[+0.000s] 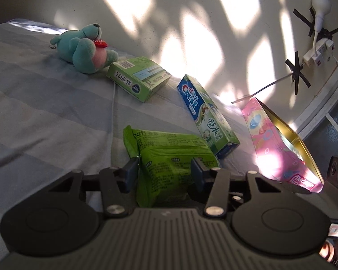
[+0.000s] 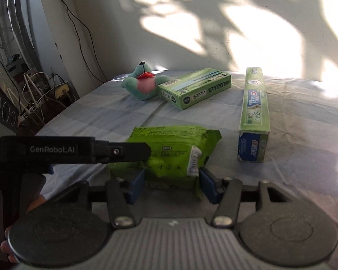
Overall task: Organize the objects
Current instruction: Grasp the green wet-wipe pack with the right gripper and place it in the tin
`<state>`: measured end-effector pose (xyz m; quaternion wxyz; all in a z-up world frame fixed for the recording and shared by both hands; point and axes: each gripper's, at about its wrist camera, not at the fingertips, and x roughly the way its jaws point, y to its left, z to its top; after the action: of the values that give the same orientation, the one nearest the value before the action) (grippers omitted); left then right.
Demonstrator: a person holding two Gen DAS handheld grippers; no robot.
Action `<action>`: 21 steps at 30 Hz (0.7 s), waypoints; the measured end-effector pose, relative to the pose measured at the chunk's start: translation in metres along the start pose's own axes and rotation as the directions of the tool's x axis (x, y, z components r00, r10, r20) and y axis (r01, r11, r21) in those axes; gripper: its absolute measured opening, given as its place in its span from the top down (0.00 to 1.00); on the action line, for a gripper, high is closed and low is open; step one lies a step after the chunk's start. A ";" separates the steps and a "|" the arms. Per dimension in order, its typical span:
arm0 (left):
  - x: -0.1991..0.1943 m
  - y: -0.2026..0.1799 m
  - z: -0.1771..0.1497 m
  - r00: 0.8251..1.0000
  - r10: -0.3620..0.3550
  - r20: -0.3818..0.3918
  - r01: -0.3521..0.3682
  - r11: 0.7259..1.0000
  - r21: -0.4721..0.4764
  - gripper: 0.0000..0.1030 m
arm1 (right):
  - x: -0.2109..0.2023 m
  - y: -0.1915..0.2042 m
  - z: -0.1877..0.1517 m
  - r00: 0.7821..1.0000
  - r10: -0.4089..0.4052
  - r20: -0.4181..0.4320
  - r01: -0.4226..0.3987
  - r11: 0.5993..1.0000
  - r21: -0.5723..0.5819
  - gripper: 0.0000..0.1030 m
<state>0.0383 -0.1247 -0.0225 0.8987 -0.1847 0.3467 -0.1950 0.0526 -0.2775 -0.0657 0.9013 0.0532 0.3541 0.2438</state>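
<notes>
Both tongs (image 1: 164, 171) (image 2: 172, 183) angled downward, clamped on green packet (image 1: 169, 157), opposite ends

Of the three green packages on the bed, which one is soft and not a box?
The green snack pouch, the crinkled wrapper lying between the pads of both hand-held grippers. The green medicine box and the toothpaste box are stiff cartons farther back.

Left wrist view: mounted on left gripper (image 1: 164, 173), angled down across striped bedsheet (image 1: 45, 103) toward sunlit wall (image 1: 146, 22); close over green packet (image 1: 169, 157).
Right wrist view: mounted on right gripper (image 2: 172, 184), same downward tilt, close.
Shared: packet, toothpaste box (image 1: 207, 114), green carton (image 1: 139, 78), plush toy (image 1: 83, 49).
</notes>
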 end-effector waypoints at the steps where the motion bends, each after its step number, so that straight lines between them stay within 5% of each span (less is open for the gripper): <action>1: -0.003 -0.005 0.000 1.000 -0.020 0.002 0.020 1.000 0.000 0.50 | -0.009 0.001 -0.004 1.000 -0.012 0.022 0.012 1.000 -0.010 0.50; 6: -0.003 -0.057 0.006 0.989 -0.146 0.006 0.145 0.986 0.086 0.50 | -0.067 -0.008 -0.023 0.976 -0.107 0.189 0.114 0.993 -0.027 0.51; 11: 0.036 -0.142 0.012 0.979 -0.196 -0.054 0.203 0.949 0.243 0.50 | -0.120 -0.049 -0.033 0.910 -0.277 0.307 0.278 0.960 0.042 0.51; 15: 0.074 -0.210 0.011 0.960 -0.257 -0.112 0.280 0.902 0.327 0.49 | -0.157 -0.096 -0.038 0.847 -0.402 0.346 0.376 0.915 0.143 0.51; 21: 0.129 -0.290 0.000 0.928 -0.315 -0.198 0.369 0.841 0.395 0.48 | -0.210 -0.174 -0.045 0.781 -0.520 0.345 0.427 0.848 0.313 0.51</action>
<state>0.0619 -0.4344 0.0422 0.8442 -0.0306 0.3128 -0.4343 -0.0397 -0.5340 -0.0176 0.9762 0.1112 0.1796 -0.0492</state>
